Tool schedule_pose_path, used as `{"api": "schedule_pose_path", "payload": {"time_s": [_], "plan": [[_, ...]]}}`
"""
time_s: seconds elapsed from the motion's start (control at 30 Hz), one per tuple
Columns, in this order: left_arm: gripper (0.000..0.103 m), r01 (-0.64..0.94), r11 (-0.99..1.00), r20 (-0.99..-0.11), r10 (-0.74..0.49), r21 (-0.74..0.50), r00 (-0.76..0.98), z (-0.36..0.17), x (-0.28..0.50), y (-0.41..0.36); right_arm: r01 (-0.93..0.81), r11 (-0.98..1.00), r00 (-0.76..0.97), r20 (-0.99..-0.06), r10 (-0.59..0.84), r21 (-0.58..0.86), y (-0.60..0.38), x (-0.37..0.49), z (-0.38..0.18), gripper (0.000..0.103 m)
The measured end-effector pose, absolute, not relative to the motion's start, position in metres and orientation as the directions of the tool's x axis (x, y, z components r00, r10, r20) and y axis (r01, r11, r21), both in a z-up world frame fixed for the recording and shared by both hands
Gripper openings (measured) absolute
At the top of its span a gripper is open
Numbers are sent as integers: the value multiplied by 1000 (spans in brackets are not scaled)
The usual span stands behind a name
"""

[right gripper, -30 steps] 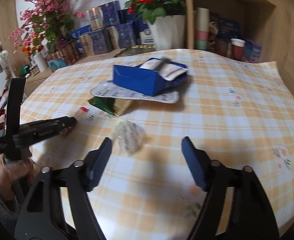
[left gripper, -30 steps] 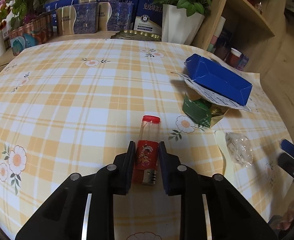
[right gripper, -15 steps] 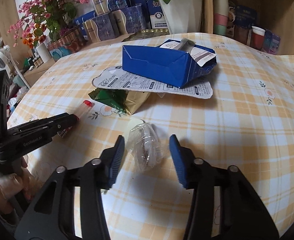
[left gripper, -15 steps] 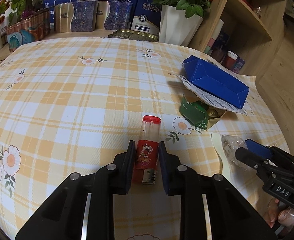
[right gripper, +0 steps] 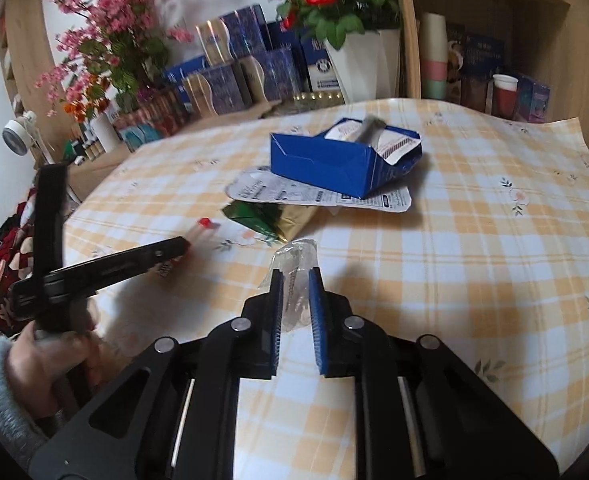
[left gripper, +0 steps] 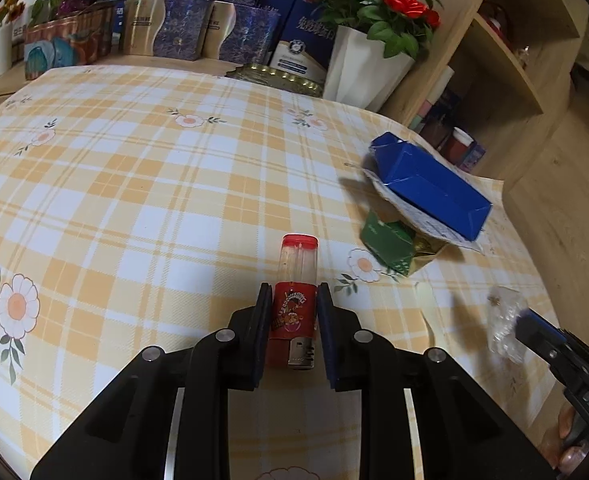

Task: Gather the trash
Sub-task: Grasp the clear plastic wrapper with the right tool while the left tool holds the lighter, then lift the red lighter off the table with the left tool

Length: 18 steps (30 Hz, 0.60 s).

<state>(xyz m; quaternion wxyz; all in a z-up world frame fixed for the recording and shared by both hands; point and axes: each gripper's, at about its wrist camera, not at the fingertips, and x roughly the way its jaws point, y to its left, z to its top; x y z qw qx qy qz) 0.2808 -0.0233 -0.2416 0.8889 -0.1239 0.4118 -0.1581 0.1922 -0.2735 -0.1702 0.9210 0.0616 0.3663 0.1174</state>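
Observation:
My left gripper (left gripper: 292, 294) is shut on a red lighter (left gripper: 294, 304) with a clear top, held just over the checked tablecloth (left gripper: 134, 184). My right gripper (right gripper: 295, 276) is shut on a crumpled clear plastic wrapper (right gripper: 294, 264), which also shows in the left wrist view (left gripper: 504, 322). A blue open carton (right gripper: 334, 160) with wrappers inside lies on a flat printed card (right gripper: 314, 196). A green and gold wrapper (right gripper: 270, 216) lies beside the card. The left gripper shows at the left of the right wrist view (right gripper: 174, 248).
A white vase of red roses (left gripper: 366, 60), several blue and gold boxes (left gripper: 182, 28) and a gold tin stand at the table's far edge. A wooden shelf (left gripper: 514, 60) with cups stands to the right. The table edge curves close at the right.
My right gripper moved in over the clear wrapper and closed on it. My left gripper kept its hold on the lighter and shifted slightly.

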Motion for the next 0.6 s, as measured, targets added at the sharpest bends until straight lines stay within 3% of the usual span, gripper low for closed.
{"api": "schedule_pose_path", "payload": {"time_s": [0.33,0.6], "plan": [[22,206,883,-635,-450,-422,628,-212,266,-9,-153,965,730,-634,255,213,-286,157,-145,16],[22,402,862,-584,-505,-308,635,-159,207,-13,-165,961,746,-610,268,221,-283,123,-133,16]]}}
